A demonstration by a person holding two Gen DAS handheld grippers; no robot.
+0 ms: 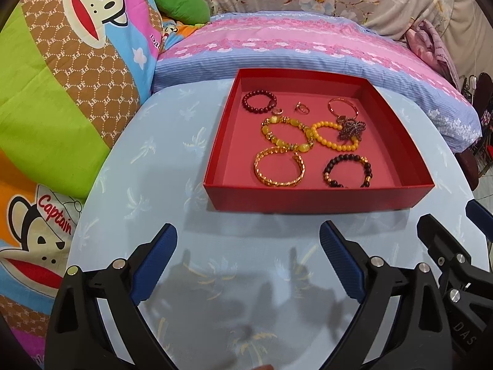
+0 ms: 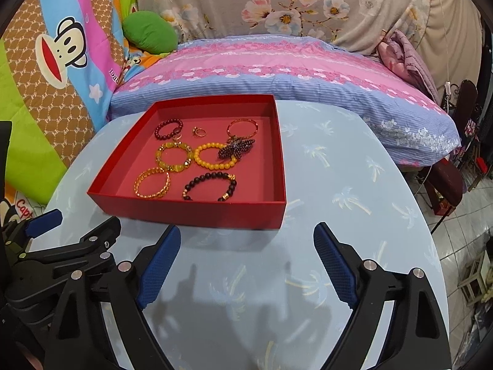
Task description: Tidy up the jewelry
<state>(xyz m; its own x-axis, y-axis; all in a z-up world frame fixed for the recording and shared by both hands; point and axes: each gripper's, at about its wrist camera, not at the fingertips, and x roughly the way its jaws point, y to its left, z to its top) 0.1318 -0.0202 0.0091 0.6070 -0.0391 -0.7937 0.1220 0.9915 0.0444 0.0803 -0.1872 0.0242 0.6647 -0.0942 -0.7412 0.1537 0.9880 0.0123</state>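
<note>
While aimed down at the pale blue table (image 1: 160, 160), left gripper (image 1: 248, 240) spread wide, nothing between its blue pads (image 1: 154, 265), hovering over bare tabletop short of the red box (image 1: 308, 199). Box set toward the table's far edge, its near wall hiding the lower rim of the gold chain bracelet (image 1: 279, 166) and dark bead bracelet (image 1: 347, 171) near that wall. Farther in: chunky yellow bracelet (image 1: 286, 132), yellow bead bracelet (image 1: 334, 137) partly covered by a dark tangled piece (image 1: 351, 128) too knotted to identify, maroon bead bracelet (image 1: 258, 101) at the far left corner, thin copper bangle (image 1: 342, 106), two small rings (image 1: 300, 108) barely resolved. Right gripper cut off at the right edge.

Seen from the right wrist, right gripper (image 2: 246, 242) likewise agape and empty, just short of the box's near right corner. Left gripper (image 2: 77, 225) only partly visible at left.
</note>
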